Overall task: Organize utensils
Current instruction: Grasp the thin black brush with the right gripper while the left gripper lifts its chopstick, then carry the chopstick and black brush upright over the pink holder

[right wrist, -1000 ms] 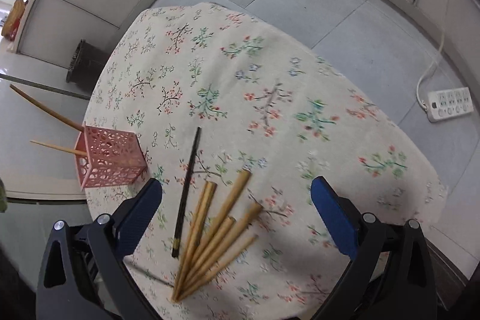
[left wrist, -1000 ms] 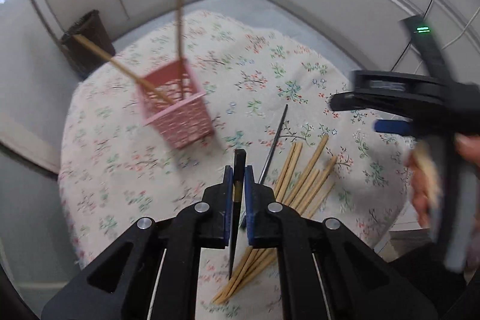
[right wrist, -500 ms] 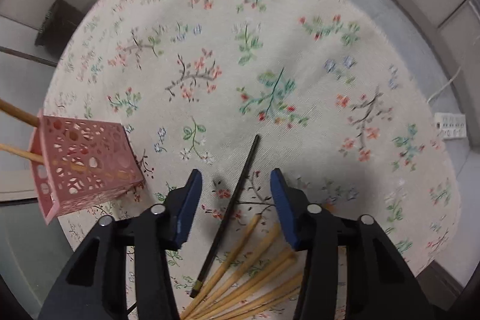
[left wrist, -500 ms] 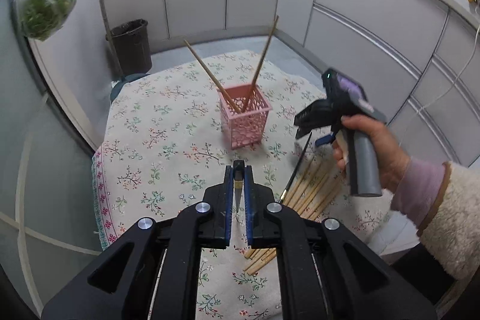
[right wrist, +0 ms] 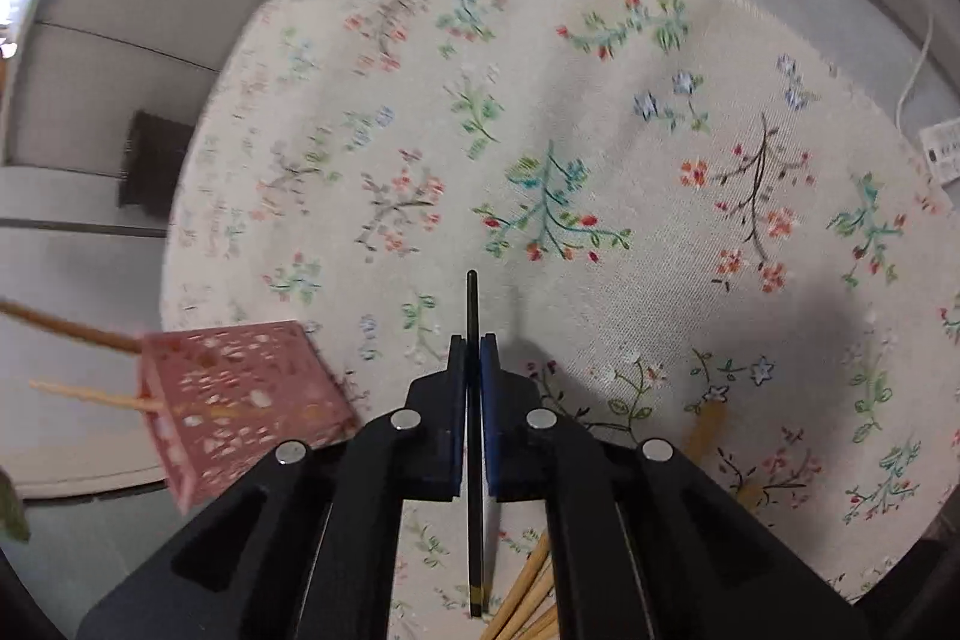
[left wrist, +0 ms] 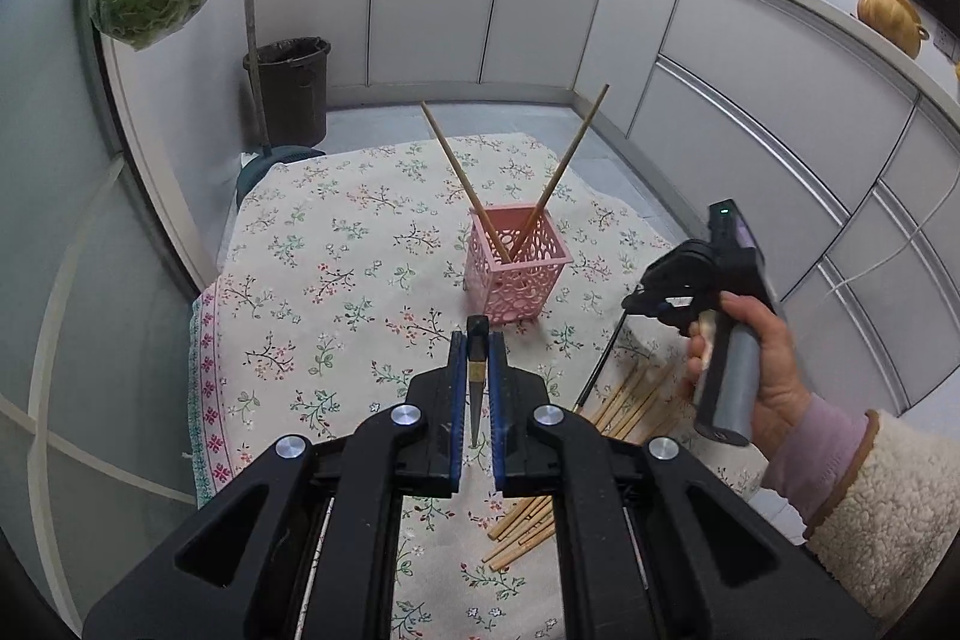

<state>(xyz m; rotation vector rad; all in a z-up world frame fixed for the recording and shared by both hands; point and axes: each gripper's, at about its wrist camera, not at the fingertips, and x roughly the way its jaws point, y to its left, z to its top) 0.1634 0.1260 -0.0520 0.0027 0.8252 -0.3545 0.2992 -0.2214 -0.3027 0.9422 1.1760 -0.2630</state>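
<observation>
The right gripper [right wrist: 473, 346] was clamped on a black chopstick [right wrist: 473, 304] lying on the cloth [right wrist: 600, 160] beside the pink basket [right wrist: 240, 388], while the left gripper [left wrist: 477, 343] pinched another dark chopstick [left wrist: 476, 388].

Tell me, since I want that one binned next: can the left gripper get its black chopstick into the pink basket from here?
Probably yes. The left gripper is shut on a black chopstick, and nothing stands between it and the pink basket, whose open top holds only two wooden chopsticks.
</observation>
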